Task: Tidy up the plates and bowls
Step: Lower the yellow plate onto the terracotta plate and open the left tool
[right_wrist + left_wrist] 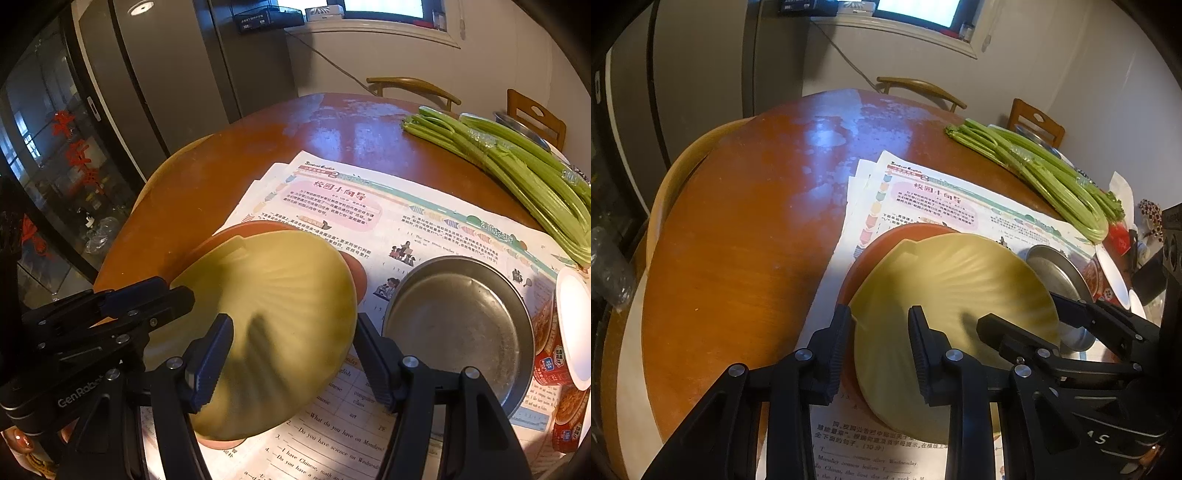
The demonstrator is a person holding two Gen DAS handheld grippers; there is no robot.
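Note:
A yellow shell-shaped plate [945,295] [273,317] lies tilted on top of a red-brown plate [886,247] [243,230] on newspaper. My left gripper [881,350] is open, its fingers straddling the yellow plate's left rim. My right gripper [295,354] is open, its fingers straddling the plate's right rim; it also shows in the left wrist view [1034,321]. The left gripper shows in the right wrist view [147,299]. A steel plate [458,328] [1060,273] sits right of the stack.
Newspaper sheets [388,214] cover the near part of the round wooden table [757,221]. A celery bunch [517,170] lies at the far right. Red-labelled tubs with white lids [569,332] stand at the right edge. Chairs [919,88] and a fridge stand beyond.

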